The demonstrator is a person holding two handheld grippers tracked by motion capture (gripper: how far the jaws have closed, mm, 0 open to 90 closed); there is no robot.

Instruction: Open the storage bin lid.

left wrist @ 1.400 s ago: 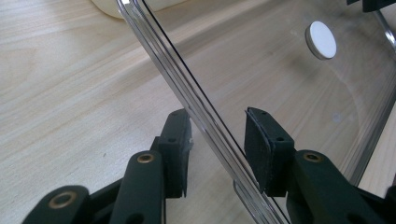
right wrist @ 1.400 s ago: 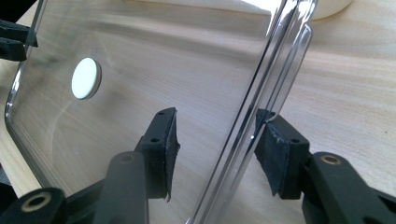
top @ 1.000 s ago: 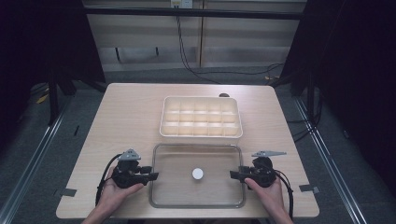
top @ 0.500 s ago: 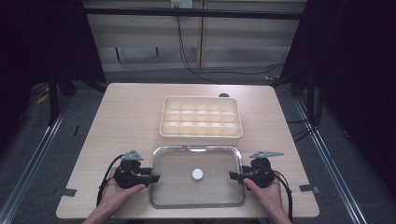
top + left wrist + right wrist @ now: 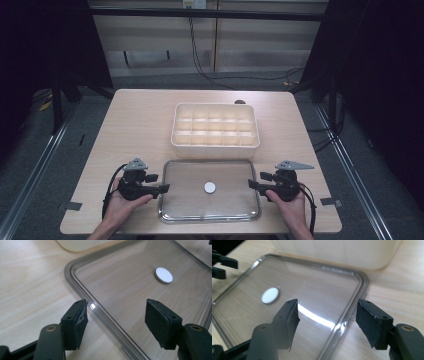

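A light wooden table (image 5: 130, 130) is standing on a grey floor (image 5: 45, 170), carrying two things. A cream box (image 5: 215, 126) with a grid of compartments is sitting at the middle, toward the far edge. A clear lid (image 5: 225, 172) with a white disc (image 5: 210, 187) at its centre is lying flat just in front of the box, near the front edge. Small strips of grey tape (image 5: 73, 205) are sticking to the front corners, one at each side.
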